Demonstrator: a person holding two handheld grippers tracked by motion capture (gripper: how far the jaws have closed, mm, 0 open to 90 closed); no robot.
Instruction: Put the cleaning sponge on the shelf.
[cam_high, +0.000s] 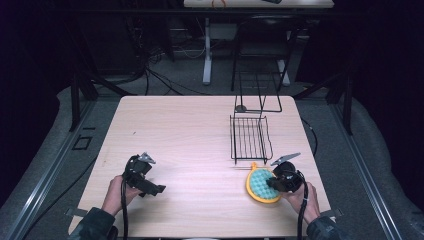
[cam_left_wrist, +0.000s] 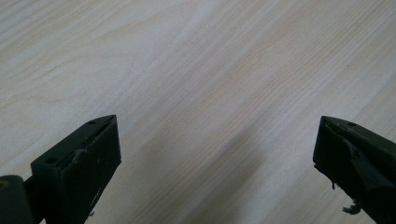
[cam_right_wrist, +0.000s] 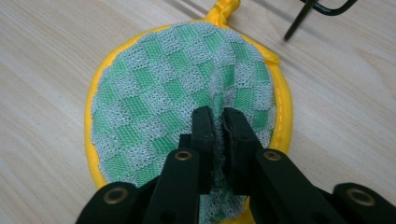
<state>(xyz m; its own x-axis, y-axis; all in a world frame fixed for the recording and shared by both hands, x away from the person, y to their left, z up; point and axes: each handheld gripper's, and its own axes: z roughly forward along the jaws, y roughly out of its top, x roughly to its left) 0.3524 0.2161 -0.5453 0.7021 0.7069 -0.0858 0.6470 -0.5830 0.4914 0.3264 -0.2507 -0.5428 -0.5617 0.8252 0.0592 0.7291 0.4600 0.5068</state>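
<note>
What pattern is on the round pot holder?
Green and grey checks with a yellow border on the pot holder, clearest in the right gripper view.

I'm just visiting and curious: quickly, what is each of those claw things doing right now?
Left gripper: open, nothing between its jaws.
Right gripper: closed, pinching a fold of the round green-and-yellow pot holder.

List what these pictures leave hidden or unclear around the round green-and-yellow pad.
- Pot holder: near edge hidden behind the right claw, right gripper view.
- Its underside: against the table, every view.
- Wire rack: cut off by the top edge, right gripper view.
- Far table's items: too small, high view.
</note>
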